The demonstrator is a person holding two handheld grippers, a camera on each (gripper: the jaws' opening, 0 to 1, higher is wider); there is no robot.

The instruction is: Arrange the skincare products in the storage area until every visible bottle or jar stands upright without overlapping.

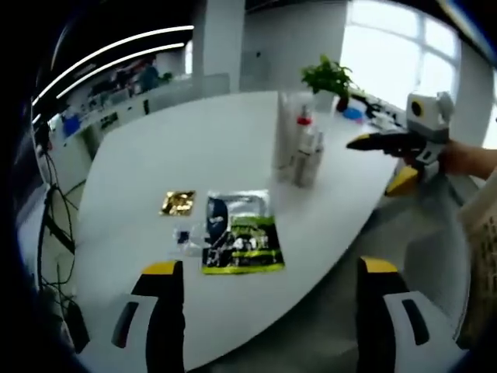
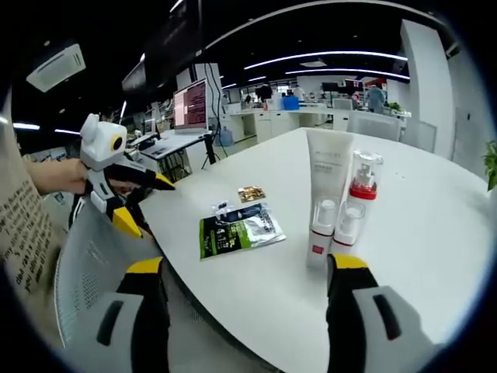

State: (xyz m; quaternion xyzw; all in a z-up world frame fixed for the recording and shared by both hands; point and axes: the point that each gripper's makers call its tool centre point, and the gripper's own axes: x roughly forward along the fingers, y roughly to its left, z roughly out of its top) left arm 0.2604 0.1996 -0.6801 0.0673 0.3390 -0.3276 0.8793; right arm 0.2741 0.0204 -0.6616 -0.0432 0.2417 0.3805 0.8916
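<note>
Open right tongs — bottles upright near table edge.

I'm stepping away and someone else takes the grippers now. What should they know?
Left gripper and right gripper: both open, empty, held back from the white table.
Skincare bottles and the tall tube stand upright in a tight cluster.
Green sachet, silver sachet and gold sachet lie flat nearby.
Nothing gripped yet. Left: check that the bottles do not overlap.
</note>
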